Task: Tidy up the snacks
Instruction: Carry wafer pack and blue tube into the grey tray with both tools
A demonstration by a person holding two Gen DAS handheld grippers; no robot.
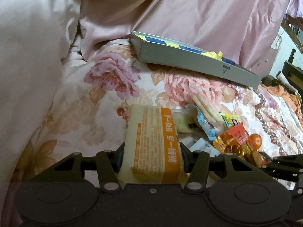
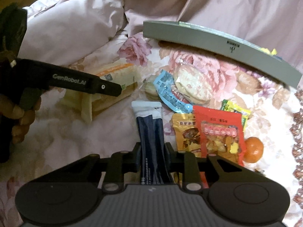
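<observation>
Snacks are all over the floral bedspread. Left wrist view: left tongs are clamped on a cream and orange bread pack, with the grey tray way out ahead and the snack pile off to the right.

Right wrist view: right tongs are pinching a dark blue sachet. Just right of them sit a red pouch, a yellow pouch and an orange. Same grey tray sits further ahead.
</observation>
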